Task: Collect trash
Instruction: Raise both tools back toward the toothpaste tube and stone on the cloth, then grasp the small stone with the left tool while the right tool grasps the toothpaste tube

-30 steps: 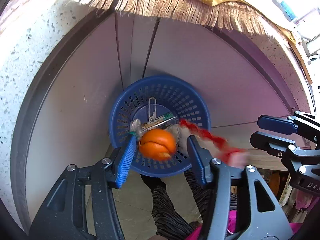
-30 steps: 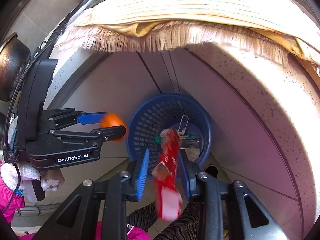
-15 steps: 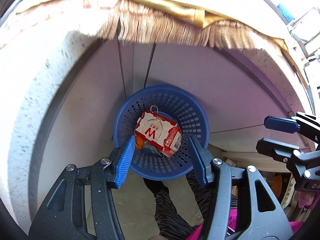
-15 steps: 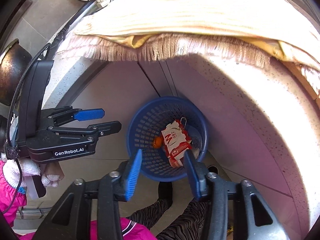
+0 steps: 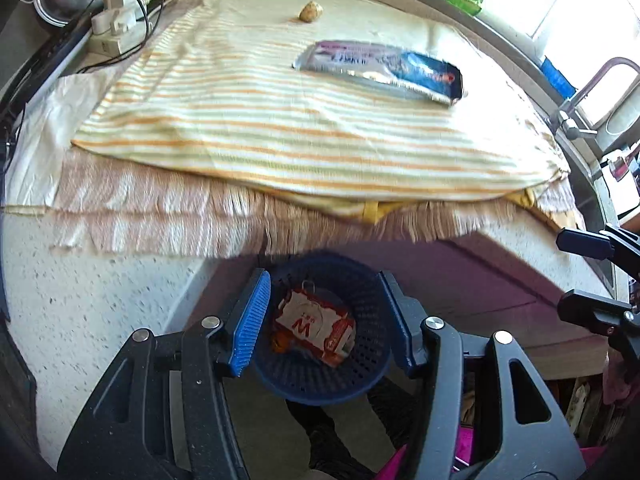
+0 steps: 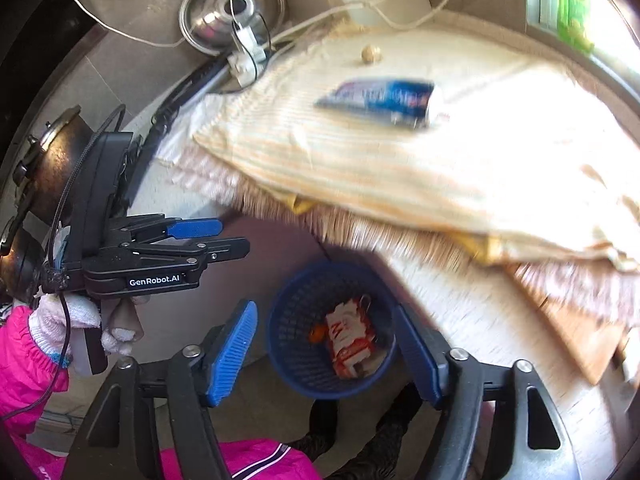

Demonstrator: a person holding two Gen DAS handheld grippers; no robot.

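One speckled stone counter [image 5: 100, 300] carries one striped cloth [image 5: 280, 128]. On the cloth lie one silver-blue wrapper [image 5: 380, 70], its print blurred, and one small pebble-like lump [image 5: 311, 11]. Below the edge, one blue basket [image 5: 320, 380] holds a red-white pack [image 5: 316, 326] marked "W" beside an orange [image 6: 316, 335]. Left gripper [image 5: 324, 320], labelled "GenRobot.AI", and right gripper [image 6: 324, 354] both gape wide, empty.

Open air above blue basket [image 5: 320, 376], fringed cloth [image 5: 280, 224] overhanging its far rim
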